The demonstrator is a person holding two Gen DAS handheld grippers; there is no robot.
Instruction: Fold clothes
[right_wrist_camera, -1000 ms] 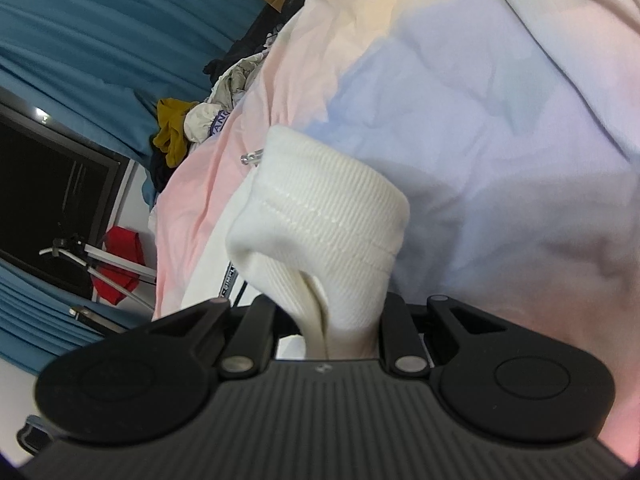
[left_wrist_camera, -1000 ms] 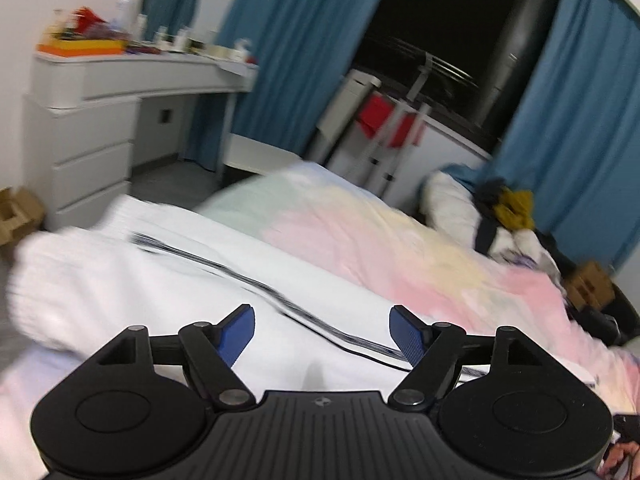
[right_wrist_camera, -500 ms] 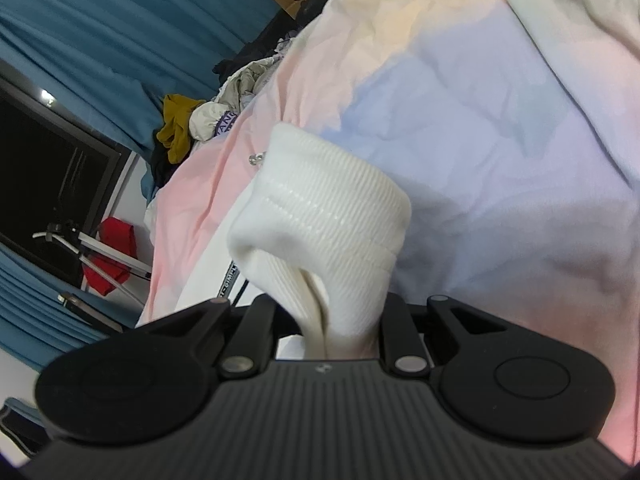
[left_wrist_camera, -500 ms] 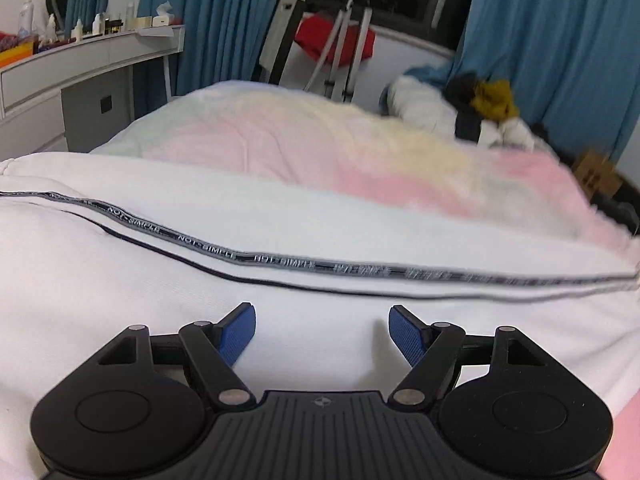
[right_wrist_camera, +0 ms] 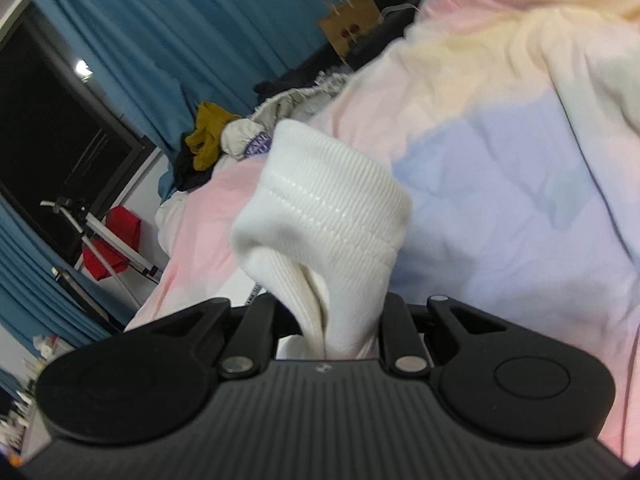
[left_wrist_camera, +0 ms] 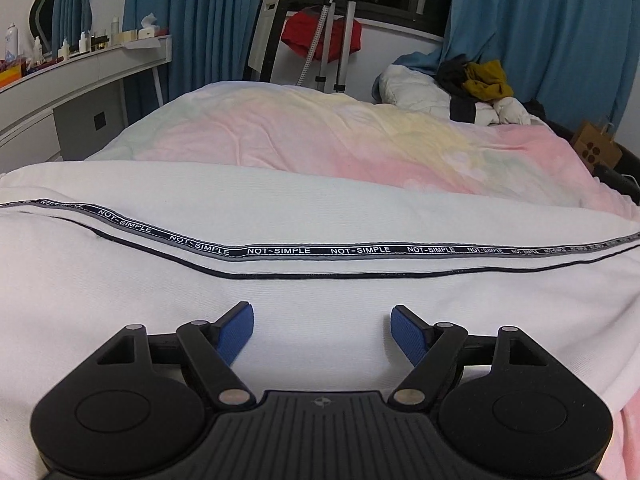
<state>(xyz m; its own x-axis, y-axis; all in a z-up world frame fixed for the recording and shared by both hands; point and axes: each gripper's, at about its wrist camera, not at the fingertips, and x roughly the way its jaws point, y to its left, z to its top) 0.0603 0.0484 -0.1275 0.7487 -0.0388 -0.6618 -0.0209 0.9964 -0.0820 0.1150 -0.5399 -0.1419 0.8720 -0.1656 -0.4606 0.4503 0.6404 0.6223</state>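
Your left gripper (left_wrist_camera: 322, 320) has its blue-padded fingers (left_wrist_camera: 236, 330) wide apart, holding nothing, low over the white knitted garment with a black "NOT-SIMPLE" tape stripe (left_wrist_camera: 280, 300), which lies spread across the bed with a pastel pink, yellow and blue cover (left_wrist_camera: 320, 136). Your right gripper (right_wrist_camera: 326, 332) has its fingers pressed together on the white ribbed cuff (right_wrist_camera: 324, 216) of this garment, lifted above the bed cover. Behind are blue curtains (left_wrist_camera: 540, 28), a white counter with bottles (left_wrist_camera: 80, 68) and a pile of clothes (left_wrist_camera: 476, 84).
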